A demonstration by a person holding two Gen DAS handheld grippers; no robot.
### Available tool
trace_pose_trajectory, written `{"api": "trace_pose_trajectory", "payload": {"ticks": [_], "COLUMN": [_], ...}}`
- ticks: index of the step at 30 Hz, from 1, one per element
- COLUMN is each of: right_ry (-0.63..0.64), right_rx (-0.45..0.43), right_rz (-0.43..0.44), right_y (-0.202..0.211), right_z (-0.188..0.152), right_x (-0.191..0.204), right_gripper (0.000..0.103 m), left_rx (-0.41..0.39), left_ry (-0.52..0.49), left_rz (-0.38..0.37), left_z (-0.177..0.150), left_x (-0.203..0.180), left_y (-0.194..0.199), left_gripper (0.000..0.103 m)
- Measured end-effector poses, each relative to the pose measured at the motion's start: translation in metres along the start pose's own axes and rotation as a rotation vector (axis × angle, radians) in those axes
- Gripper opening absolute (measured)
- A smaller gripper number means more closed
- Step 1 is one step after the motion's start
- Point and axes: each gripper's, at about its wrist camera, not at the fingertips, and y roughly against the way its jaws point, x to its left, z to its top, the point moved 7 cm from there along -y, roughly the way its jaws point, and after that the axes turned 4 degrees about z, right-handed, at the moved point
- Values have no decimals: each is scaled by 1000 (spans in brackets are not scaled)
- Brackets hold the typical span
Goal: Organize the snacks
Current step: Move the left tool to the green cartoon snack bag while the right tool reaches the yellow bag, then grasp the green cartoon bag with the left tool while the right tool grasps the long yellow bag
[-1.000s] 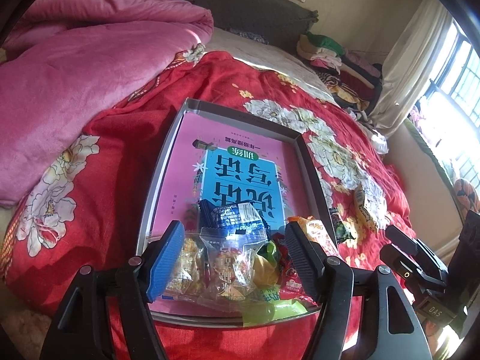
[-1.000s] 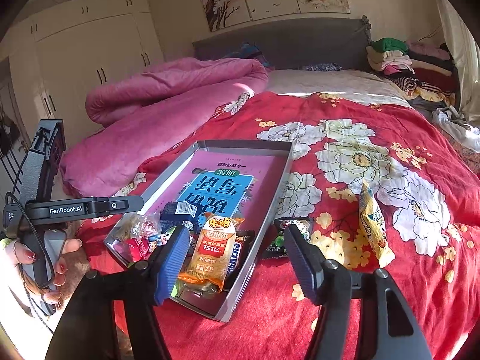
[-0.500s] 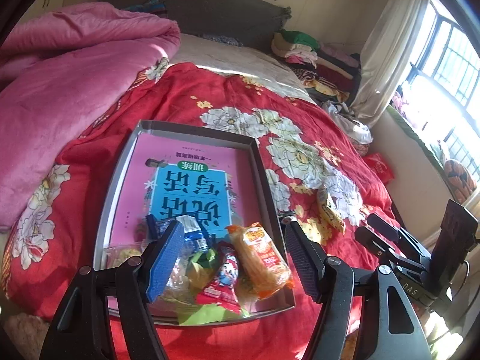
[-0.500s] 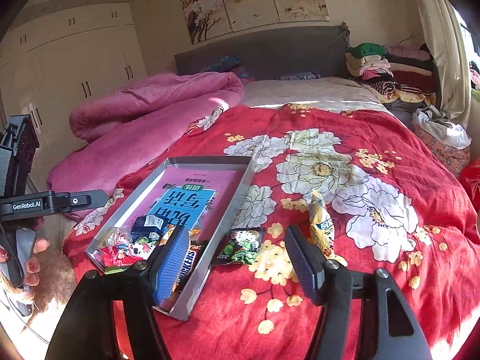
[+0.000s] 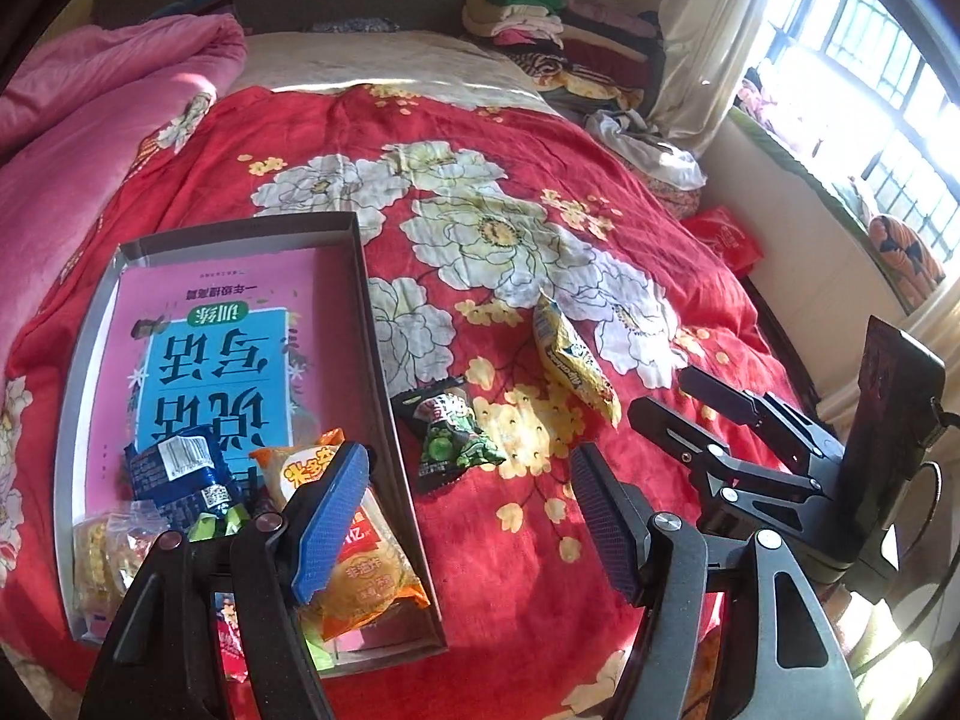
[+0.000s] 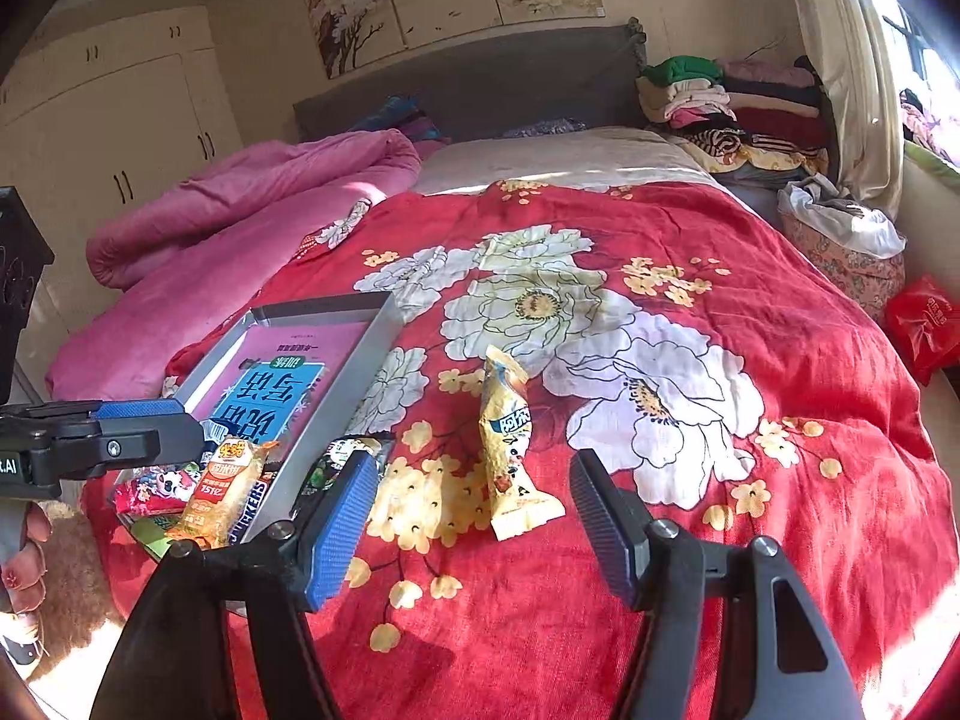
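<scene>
A grey box tray (image 5: pixel 367 276) lies on the red flowered bedspread with a pink and blue book (image 5: pixel 222 354) in it and several snacks piled at its near end, among them an orange pack (image 5: pixel 360 576) and a blue pack (image 5: pixel 174 474). A dark green snack pack (image 5: pixel 453 426) and a yellow snack pack (image 5: pixel 570 360) lie on the bedspread right of the tray. My left gripper (image 5: pixel 471 516) is open and empty over the tray's near right corner. My right gripper (image 6: pixel 474 525) is open and empty, just in front of the yellow pack (image 6: pixel 510 444); the tray (image 6: pixel 384 324) is to its left.
A pink quilt (image 6: pixel 240 198) is heaped at the bed's left. Folded clothes (image 6: pixel 732 102) are stacked by the headboard. A red bag (image 6: pixel 924 318) lies off the bed's right side. A window and curtain (image 5: pixel 708 18) are at the right. The right gripper shows in the left wrist view (image 5: pixel 720 420).
Both grippers have swung to the right, away from the tray. The two loose packs on the bedspread now sit nearer the middle of both views. Both grippers stay open and empty.
</scene>
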Motion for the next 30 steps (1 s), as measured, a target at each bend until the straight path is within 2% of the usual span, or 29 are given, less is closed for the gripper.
{"api": "trace_pose_trajectory", "payload": {"ticks": [7, 10, 14, 20, 26, 30], "right_ry": [4, 8, 22, 58, 113, 187], "right_rx": [58, 72, 85, 111, 137, 154], "right_rz": [-25, -33, -45, -43, -43, -41], "right_y": [-16, -21, -27, -44, -70, -85], "right_z": [-7, -8, -8, -7, -3, -3], "right_x": [-12, -16, -19, -21, -23, -17], "right_gripper": [66, 66, 66, 66, 66, 61], "left_rx": [93, 121, 158, 201, 229, 221], "left_ry": [-39, -34, -50, -88, -76, -91], "left_rz": [37, 32, 58, 138, 198, 224], "left_z": [-5, -3, -1, 2, 1, 2], "left_x": [-15, -17, -21, -24, -16, -16], "left_y": [-35, -46, -61, -77, -89, -93], "left_gripper": [71, 62, 56, 55, 55, 55]}}
